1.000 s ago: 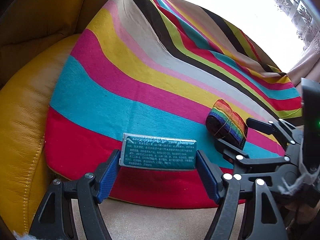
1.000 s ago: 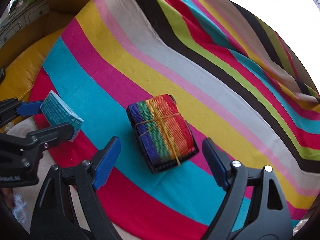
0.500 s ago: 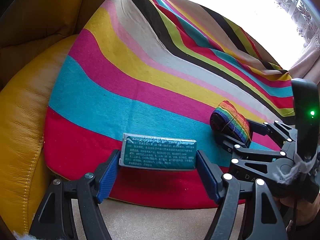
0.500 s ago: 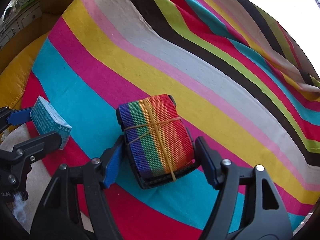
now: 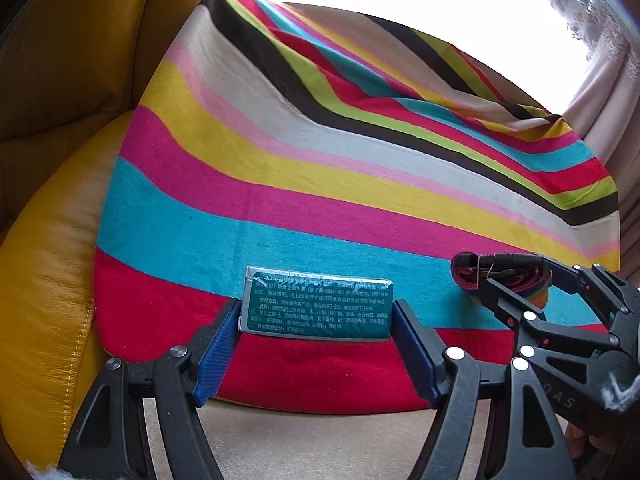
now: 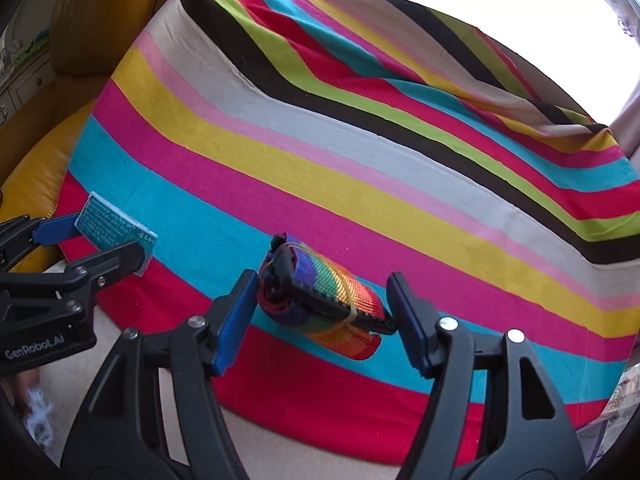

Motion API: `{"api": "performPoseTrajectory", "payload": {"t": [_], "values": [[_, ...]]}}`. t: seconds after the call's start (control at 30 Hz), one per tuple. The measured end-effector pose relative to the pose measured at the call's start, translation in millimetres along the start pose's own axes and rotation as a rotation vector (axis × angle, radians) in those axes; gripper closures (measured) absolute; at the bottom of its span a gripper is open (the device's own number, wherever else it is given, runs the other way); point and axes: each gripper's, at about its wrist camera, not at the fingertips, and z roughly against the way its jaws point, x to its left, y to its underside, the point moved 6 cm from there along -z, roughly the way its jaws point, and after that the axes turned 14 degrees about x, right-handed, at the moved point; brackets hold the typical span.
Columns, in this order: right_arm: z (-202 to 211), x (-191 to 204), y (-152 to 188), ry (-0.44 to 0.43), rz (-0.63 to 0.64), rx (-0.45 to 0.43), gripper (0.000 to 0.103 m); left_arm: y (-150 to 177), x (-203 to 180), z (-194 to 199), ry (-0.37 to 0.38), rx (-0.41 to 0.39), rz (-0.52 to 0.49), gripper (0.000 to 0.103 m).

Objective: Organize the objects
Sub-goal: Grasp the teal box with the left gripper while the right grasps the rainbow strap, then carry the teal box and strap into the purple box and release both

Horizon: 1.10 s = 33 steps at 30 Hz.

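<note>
My left gripper [image 5: 316, 320] is shut on a flat teal box [image 5: 318, 304] with white print, held above the near edge of a striped cloth [image 5: 320, 184]. The box also shows in the right wrist view [image 6: 114, 232], between the left gripper's fingers [image 6: 60, 230]. My right gripper [image 6: 320, 312] is shut on a rolled rainbow strap [image 6: 332, 304] with a black buckle and a rubber band, lifted off the cloth. The strap shows in the left wrist view [image 5: 500, 276] at the right, held by the right gripper.
The striped cloth [image 6: 360, 160] covers a yellow leather sofa [image 5: 44, 280]; its backrest rises at the left. A beige surface [image 5: 320, 440] lies below the cloth's near edge. A bright window and curtain [image 5: 600, 80] are at the far right.
My right gripper closed on the rainbow strap and lifted it off the cloth, tilting it. Both grippers rose and pulled back, so more cloth shows. The left still holds the teal box.
</note>
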Motion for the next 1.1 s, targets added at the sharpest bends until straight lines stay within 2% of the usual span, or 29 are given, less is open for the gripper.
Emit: {"api": "performPoseTrajectory", "payload": {"t": [0.47, 1.1], "values": [[34.7, -43.2, 51.1, -0.040, -0.171, -0.020, 0.037, 9.4, -41.5, 13.8, 0.047, 0.001, -0.081, 0.028], [87.9, -118.4, 131.1, 0.030, -0.394, -0.067, 0.037, 44.1, -142.7, 26.4, 0.159, 0.023, -0.268, 0.028]]}}
